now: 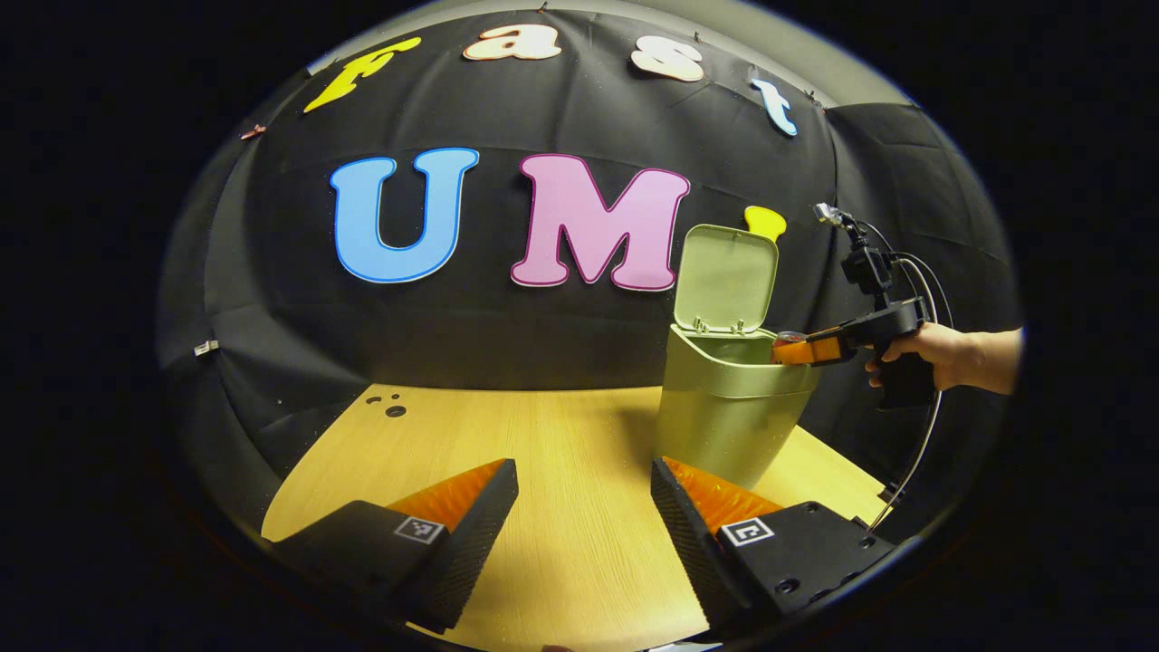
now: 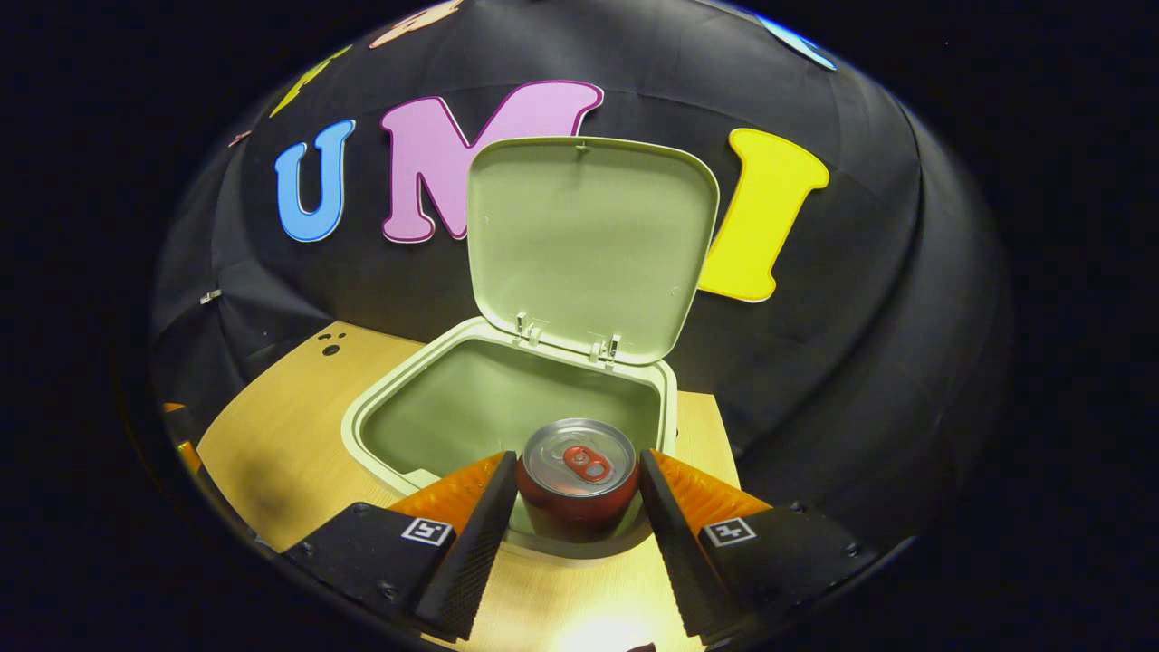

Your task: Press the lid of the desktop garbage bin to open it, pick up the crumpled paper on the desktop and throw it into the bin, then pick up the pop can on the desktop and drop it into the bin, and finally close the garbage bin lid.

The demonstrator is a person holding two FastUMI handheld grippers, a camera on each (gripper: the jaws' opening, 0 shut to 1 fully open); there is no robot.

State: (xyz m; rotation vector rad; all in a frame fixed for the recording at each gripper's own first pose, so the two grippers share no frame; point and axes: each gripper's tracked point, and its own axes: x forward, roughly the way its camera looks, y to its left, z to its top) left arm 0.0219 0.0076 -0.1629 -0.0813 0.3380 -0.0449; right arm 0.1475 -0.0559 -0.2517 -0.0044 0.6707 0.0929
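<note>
The step in hand is the can drop. The right tool (image 2: pixel 578 493) grips the red aluminium pop can (image 2: pixel 577 480) upright between its two fingers, at the near rim of the pale green plastic desktop garbage bin (image 2: pixel 380 426), whose flat hinged lid (image 2: pixel 589 249) stands raised at the back. From the left gripper view the same tool (image 1: pixel 797 349), held by a hand (image 1: pixel 937 355), reaches over the bin's (image 1: pixel 724 417) mouth. The left tool (image 1: pixel 584 493) hangs wide and empty above the light wooden table (image 1: pixel 561 435). No crumpled paper lies on the table; the bin's inside is too shadowed to tell. Next, I judge, the can needs carrying a little further over the opening, releasing, then the lid pressing down.
</note>
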